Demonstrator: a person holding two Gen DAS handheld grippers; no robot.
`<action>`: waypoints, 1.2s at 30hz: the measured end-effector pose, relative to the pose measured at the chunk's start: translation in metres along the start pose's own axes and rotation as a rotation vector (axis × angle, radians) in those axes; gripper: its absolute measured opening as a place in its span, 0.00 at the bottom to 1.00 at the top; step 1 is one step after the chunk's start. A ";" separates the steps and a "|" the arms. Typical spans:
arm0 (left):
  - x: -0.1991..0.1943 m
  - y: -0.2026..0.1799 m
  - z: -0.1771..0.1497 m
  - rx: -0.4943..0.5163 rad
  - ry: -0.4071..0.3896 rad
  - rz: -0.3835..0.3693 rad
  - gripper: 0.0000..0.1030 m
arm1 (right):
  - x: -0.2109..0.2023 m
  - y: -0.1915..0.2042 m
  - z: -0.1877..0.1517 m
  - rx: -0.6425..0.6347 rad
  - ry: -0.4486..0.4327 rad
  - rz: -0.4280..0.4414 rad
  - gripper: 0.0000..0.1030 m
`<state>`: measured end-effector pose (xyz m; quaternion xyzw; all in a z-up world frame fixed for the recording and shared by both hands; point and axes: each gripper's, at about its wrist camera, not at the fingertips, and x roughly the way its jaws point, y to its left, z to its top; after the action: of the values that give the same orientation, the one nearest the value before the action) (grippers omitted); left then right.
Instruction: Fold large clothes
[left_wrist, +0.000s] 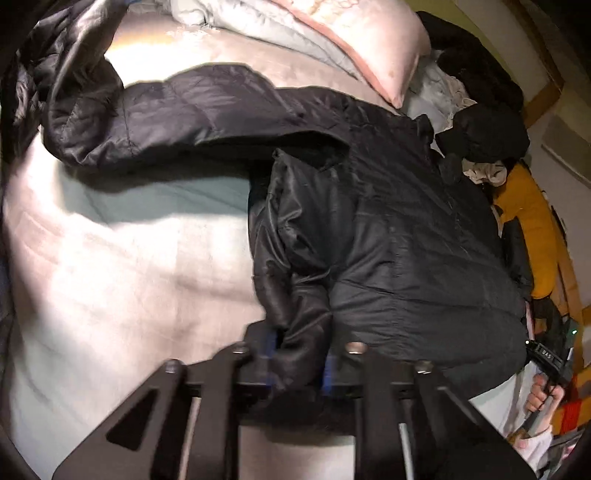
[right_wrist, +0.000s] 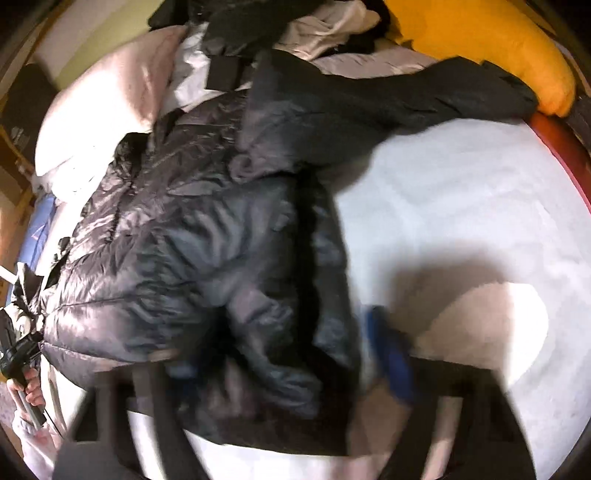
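A large black puffer jacket (left_wrist: 399, 236) lies spread on a bed with a pale sheet (left_wrist: 110, 266). One sleeve (left_wrist: 207, 110) stretches left across the bed. My left gripper (left_wrist: 301, 363) is shut on a fold of the jacket's near edge, between blue-padded fingers. In the right wrist view the jacket (right_wrist: 192, 236) fills the left half, its other sleeve (right_wrist: 399, 99) reaching right. My right gripper (right_wrist: 288, 354) looks open over the jacket's near hem; one blue fingertip (right_wrist: 391, 350) shows beside the fabric, blurred by motion, the other hidden.
A pink pillow (left_wrist: 369, 48) and grey quilt lie at the head of the bed. A heap of dark and white clothes (right_wrist: 314, 26) and an orange garment (right_wrist: 491, 55) lie beyond the jacket. A red bed edge (right_wrist: 565, 147) runs on the right.
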<state>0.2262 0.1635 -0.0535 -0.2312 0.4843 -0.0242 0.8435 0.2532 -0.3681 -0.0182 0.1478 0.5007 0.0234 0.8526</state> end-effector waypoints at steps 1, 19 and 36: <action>-0.013 -0.010 -0.003 0.048 -0.051 0.031 0.08 | -0.001 0.007 0.000 -0.025 -0.007 -0.007 0.14; -0.075 -0.082 -0.044 0.294 -0.140 0.219 0.07 | -0.062 0.042 -0.025 -0.130 -0.172 -0.145 0.10; -0.102 -0.065 -0.074 0.316 -0.188 0.269 0.08 | -0.081 0.052 -0.039 -0.185 -0.144 -0.111 0.08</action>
<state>0.1226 0.1055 0.0237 -0.0307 0.4200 0.0348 0.9063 0.1851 -0.3247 0.0475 0.0417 0.4412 0.0115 0.8964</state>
